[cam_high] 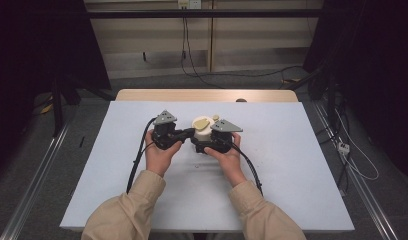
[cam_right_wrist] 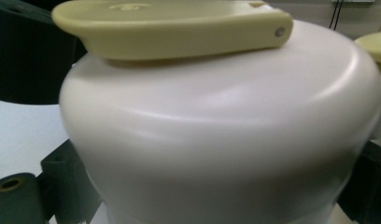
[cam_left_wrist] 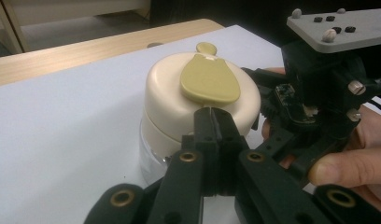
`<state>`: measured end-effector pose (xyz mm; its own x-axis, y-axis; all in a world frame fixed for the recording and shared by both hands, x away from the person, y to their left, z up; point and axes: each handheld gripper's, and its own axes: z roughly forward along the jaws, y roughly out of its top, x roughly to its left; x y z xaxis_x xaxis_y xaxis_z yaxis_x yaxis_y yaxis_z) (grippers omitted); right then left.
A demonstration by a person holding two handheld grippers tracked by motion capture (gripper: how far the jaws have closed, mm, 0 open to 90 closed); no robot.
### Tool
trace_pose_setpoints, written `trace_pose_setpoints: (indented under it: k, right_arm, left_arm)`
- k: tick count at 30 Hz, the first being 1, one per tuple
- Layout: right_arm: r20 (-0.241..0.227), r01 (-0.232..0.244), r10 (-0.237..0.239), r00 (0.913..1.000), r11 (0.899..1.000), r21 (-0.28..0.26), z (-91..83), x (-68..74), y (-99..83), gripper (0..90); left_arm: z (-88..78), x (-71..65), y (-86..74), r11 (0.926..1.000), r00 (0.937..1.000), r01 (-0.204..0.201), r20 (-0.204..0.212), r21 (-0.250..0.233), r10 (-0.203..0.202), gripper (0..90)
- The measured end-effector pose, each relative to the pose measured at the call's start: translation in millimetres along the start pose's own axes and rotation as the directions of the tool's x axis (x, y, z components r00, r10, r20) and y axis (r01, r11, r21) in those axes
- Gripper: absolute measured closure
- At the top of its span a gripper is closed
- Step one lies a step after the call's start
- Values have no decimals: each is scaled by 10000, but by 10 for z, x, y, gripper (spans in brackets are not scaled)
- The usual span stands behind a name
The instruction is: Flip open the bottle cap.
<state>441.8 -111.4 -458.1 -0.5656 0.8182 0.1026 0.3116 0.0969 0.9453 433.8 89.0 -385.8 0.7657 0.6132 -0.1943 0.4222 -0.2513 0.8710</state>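
The jar [cam_high: 202, 134] is clamped between the right gripper [cam_high: 210, 146] jaws, seemingly to steady it. The left gripper [cam_left_wrist: 212, 122], jaws pressed together, is set just under the flap [cam_left_wrist: 209, 79] edge, probably to lift it.

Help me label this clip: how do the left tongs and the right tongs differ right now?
The left tongs are shut, tips together at the edge of the yellow flap; the right tongs straddle the cream jar, one jaw at each side. The left tongs hold nothing, while the right tongs grip the jar. Both are black, hand-held, and meet at the same jar.
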Motion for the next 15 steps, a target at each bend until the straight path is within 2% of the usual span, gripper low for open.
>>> trace_pose_setpoints:
  k: [15]
  right_arm:
    - [11,-5,5,10000,10000,24,-1,1,1,64]
  left_arm:
    - [0,7,35,10000,10000,-42,-27,65,43,900]
